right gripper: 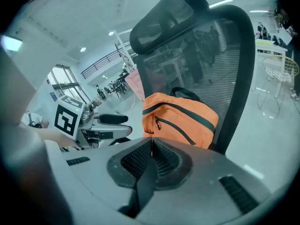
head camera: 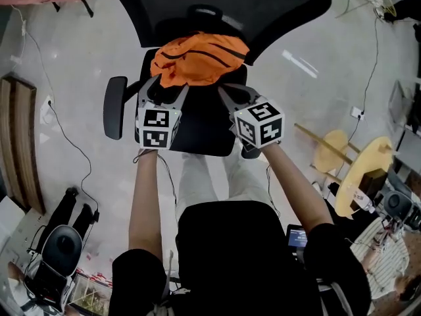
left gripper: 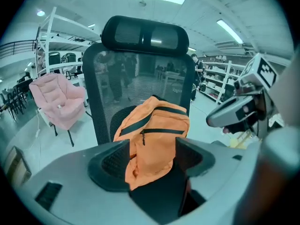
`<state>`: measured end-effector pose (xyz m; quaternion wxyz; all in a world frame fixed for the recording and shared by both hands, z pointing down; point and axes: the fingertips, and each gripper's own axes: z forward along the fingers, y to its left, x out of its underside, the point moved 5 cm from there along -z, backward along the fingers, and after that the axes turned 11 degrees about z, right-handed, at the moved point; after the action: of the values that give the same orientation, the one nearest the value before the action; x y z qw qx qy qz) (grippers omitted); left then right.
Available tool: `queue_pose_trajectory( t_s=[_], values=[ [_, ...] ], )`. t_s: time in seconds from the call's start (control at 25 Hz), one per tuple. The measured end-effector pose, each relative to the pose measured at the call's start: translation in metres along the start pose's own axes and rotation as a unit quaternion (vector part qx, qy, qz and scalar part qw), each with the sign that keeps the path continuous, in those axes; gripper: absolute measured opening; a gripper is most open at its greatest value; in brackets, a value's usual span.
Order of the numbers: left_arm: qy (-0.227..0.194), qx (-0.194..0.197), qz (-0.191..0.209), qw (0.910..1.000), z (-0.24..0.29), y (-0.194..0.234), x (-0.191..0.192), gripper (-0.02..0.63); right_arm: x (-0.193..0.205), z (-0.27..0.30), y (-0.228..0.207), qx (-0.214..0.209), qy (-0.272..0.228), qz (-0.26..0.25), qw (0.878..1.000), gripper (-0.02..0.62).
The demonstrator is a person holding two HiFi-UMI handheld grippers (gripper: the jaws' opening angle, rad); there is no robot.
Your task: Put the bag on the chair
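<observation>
Your left gripper (left gripper: 152,154) has its jaws spread wide. The lower edge of the orange fabric backpack with black straps (left gripper: 157,125) lies between them, and it looks unpinched. Your right gripper (right gripper: 151,144) is pressed closed on nothing, just in front of that bag. The backpack sits on the seat of the black mesh-backed office chair (left gripper: 140,74), leaning upright against the backrest, which probably props it. Count one bag, one office chair and two grippers.
</observation>
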<state>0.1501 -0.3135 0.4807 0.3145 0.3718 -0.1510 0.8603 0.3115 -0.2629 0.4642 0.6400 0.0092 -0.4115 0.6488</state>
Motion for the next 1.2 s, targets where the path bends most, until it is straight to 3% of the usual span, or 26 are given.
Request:
queue_pose_trajectory(
  t_s=[0.28, 0.64, 1.0, 1.2],
  values=[
    [-0.045, 0.005, -0.042, 0.9981, -0.033, -0.043, -0.036, 0.192, -0.023, -0.037, 0.005, -0.001, -0.032, -0.029, 0.999, 0.000],
    [-0.119, -0.040, -0.029, 0.9916, -0.090, -0.087, -0.093, 0.047, -0.047, -0.094, 0.018, -0.012, -0.070, -0.078, 0.994, 0.000],
    [-0.166, -0.105, 0.013, 0.9805, -0.133, -0.130, -0.142, 0.011, -0.079, -0.149, 0.035, -0.044, -0.118, -0.117, 0.985, 0.000],
    [-0.186, -0.130, 0.011, 0.9739, -0.159, -0.147, -0.164, 0.011, -0.087, -0.173, 0.042, -0.063, -0.134, -0.133, 0.980, 0.000]
  ],
)
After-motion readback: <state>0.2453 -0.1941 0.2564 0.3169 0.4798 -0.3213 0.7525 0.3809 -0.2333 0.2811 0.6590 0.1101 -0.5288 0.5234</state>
